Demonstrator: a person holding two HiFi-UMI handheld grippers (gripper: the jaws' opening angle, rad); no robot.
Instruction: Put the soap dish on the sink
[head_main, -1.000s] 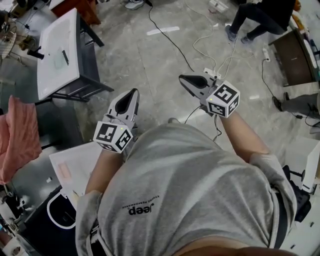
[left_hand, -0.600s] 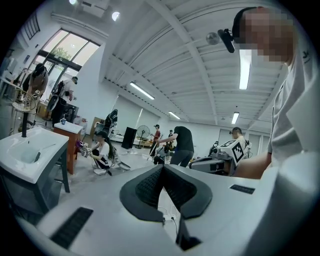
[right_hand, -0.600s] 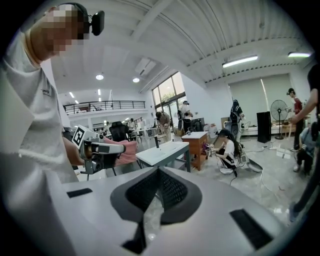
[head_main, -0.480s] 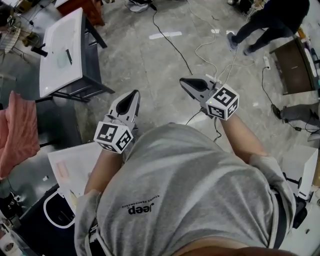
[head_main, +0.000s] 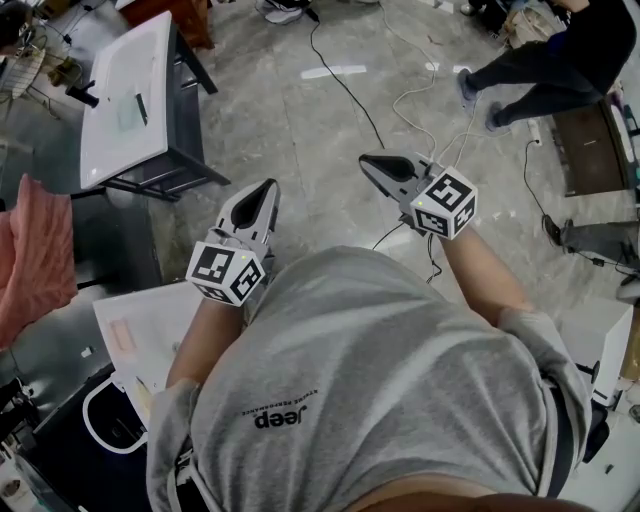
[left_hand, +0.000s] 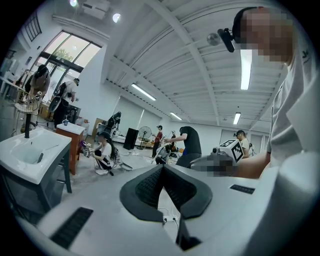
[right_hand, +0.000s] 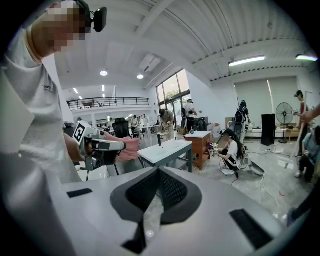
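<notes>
A pale greenish flat piece (head_main: 127, 112), possibly the soap dish though too small to be sure, lies on the white sink (head_main: 112, 150), well apart from the person. The left tool (head_main: 266, 188) and right tool (head_main: 366, 160) hang over the marble floor (head_main: 300, 120), both pinched together and empty, likely idle since neither carries anything.

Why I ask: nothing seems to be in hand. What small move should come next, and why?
Probably turn left and step toward the sink. The left claw and right claw are both shut on nothing, held in front of the person's torso, and the sink stands across the floor at upper left. A pale greenish item lies on it; what it is cannot be told.
</notes>
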